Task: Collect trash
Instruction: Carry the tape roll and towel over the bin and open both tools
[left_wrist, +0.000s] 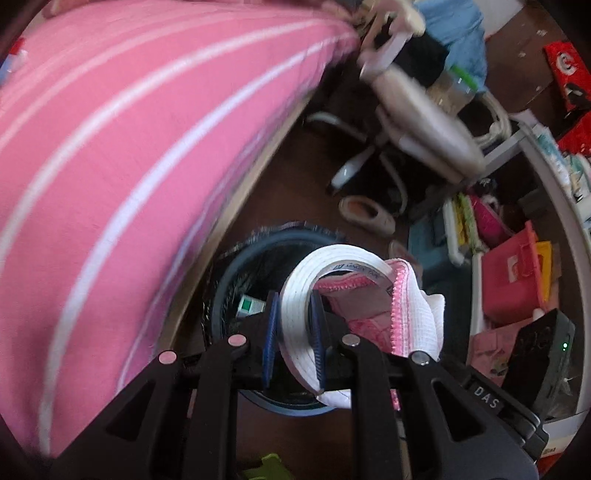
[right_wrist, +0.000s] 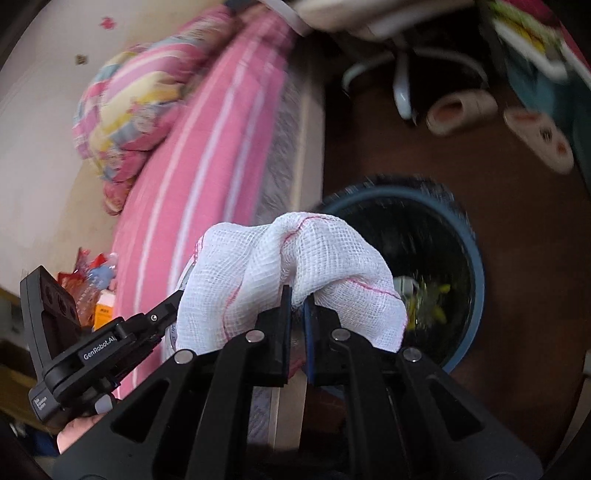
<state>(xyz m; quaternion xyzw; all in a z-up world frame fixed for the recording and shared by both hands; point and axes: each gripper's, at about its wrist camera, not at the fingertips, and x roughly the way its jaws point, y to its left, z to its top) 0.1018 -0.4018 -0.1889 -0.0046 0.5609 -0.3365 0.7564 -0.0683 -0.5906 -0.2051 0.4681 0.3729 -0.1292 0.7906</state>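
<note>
My left gripper (left_wrist: 293, 314) is shut on a white roll of tape (left_wrist: 295, 291) and holds it above the blue trash bin (left_wrist: 218, 295), which stands on the dark floor beside the bed. A white and pink cloth (left_wrist: 402, 299) hangs just right of the roll. My right gripper (right_wrist: 297, 299) is shut on that white gauze cloth (right_wrist: 280, 258), held left of and above the same bin (right_wrist: 476, 258). The bin has a black liner with a small white and green box (left_wrist: 251, 305) and yellow scraps (right_wrist: 436, 306) inside. The left gripper's body (right_wrist: 99, 350) shows in the right wrist view.
A bed with a pink striped sheet (left_wrist: 110, 166) fills the left. A folded quilt (right_wrist: 133, 107) lies on it. A white swivel chair (left_wrist: 424, 129), slippers (right_wrist: 461, 110), red boxes (left_wrist: 513, 280) and wrappers (right_wrist: 85, 280) clutter the floor around.
</note>
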